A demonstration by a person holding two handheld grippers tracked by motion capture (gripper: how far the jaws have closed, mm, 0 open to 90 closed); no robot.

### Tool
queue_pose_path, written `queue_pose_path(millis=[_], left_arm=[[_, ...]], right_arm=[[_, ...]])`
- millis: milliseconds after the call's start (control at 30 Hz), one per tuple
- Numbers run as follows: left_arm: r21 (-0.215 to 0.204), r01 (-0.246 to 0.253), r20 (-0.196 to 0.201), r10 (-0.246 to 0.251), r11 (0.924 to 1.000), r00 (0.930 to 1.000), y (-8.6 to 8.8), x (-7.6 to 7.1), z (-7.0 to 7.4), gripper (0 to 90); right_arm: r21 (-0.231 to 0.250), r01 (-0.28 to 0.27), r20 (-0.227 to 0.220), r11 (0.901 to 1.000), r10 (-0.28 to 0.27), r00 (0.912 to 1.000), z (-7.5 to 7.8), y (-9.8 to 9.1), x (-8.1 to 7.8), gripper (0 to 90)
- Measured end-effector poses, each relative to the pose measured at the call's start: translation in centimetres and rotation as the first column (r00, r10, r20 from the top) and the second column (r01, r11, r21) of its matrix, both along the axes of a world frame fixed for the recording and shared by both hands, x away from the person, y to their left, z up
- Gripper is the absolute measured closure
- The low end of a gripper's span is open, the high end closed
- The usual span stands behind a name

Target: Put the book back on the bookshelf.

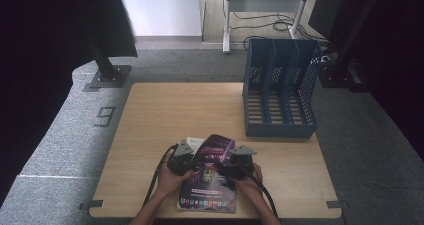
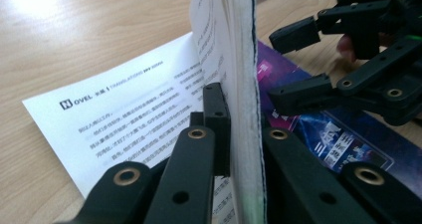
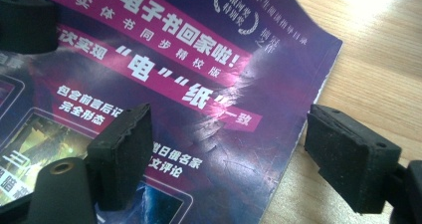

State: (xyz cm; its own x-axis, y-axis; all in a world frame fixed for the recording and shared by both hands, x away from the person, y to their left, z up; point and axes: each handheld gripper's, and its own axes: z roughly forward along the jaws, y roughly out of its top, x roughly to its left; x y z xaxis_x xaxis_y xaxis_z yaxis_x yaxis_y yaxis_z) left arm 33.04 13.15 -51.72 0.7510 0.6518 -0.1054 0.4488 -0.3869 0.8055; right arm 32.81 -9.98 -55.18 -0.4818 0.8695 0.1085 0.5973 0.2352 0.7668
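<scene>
At the bottom centre of the high view, nearest the camera, a purple magazine (image 1: 210, 177) lies at the near edge of the wooden table (image 1: 150, 115), with a person's two hands on either side of it. The left gripper (image 2: 239, 134) has pinched a thick sheaf of the magazine's pages and cover, which stands up on edge in the middle of its own view — the jaws are clamped tight on the paper, and a white printed page (image 2: 124, 109) lies flat on the wood at centre left. The right gripper (image 3: 226, 154) hangs over the cover with its jaws spread wide, one pad above the glossy print, the other out past the magazine's edge at lower right, gripping nothing; whether it touches the cover I cannot tell.

Farther out, at the upper right of the high view, a blue slotted file rack (image 1: 280, 92) stands with its compartments bare.

As I judge it, the lift is only begun — one side is caught, the other is not yet, and the magazine has still to be raised off the table and, likely, slid into a slot of the rack
</scene>
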Motion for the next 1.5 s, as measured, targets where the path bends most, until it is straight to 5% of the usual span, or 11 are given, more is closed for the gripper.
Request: queue_pose_path(millis=[200,900,1500], left_arm=[[-0.019,0.009,0.019,-0.009,0.9998,0.9998,0.0,-0.2,0.4,88.1],[-0.072,0.026,0.101,-0.019,0.9971,0.9947,-0.2,-1.1,1.9,88.2],[-0.104,0.043,0.122,-0.03,0.9937,0.9921,-0.3,-1.7,2.8,88.1]], right_arm=[[-0.009,-0.01,-0.002,0.9999,0.01,1.0,0.4,-0.3,-0.1,18.4],[0.082,-0.031,0.001,0.9962,0.031,0.9995,1.4,-1.5,-0.5,17.7],[0.124,-0.046,0.007,0.9912,0.046,0.9989,1.6,-2.2,-0.8,17.6]])
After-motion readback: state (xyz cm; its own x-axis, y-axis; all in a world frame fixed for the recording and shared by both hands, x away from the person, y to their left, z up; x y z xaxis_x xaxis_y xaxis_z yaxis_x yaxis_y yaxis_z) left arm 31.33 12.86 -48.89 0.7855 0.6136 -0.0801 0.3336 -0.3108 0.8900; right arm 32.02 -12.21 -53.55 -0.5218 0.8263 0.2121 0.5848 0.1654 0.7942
